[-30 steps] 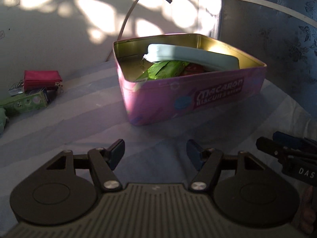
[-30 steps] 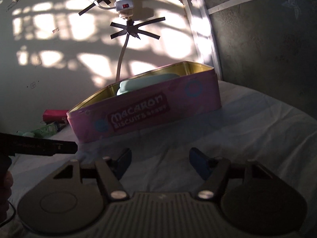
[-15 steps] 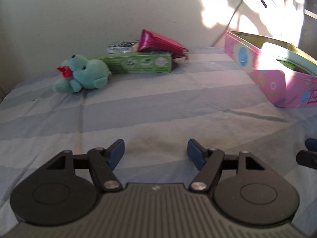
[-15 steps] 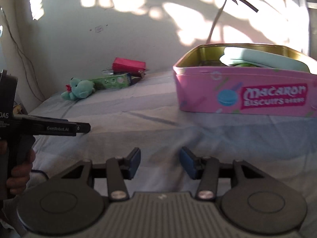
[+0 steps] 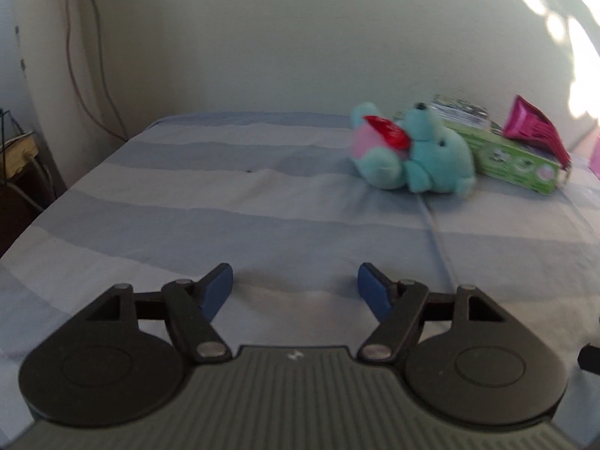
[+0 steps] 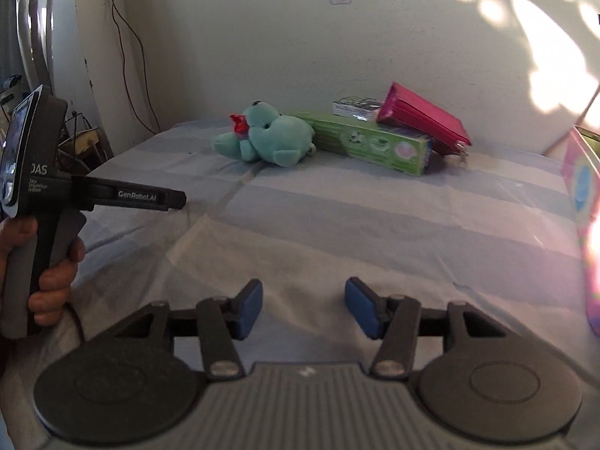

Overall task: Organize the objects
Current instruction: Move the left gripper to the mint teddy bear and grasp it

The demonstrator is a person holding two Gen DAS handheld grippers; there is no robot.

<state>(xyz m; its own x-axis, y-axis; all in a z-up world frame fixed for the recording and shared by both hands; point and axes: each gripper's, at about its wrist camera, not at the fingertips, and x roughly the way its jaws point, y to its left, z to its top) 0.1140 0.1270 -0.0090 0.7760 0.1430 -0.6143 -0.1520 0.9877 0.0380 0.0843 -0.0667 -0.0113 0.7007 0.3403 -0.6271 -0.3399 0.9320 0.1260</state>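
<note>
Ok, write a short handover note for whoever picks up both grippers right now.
Left gripper: open, empty, over the striped sheet.
Right gripper: open, empty.
Waiting by the far wall: teal plush toy, green box right behind it, pink pouch leaning on the box, a small silver packet behind.
Pink tin: at the right edge of the right wrist view; its contents cannot be seen from here.
Done: nothing from that group is in hand.
Left: probably carry these four to the tin; the plush toy looks nearest.
</note>
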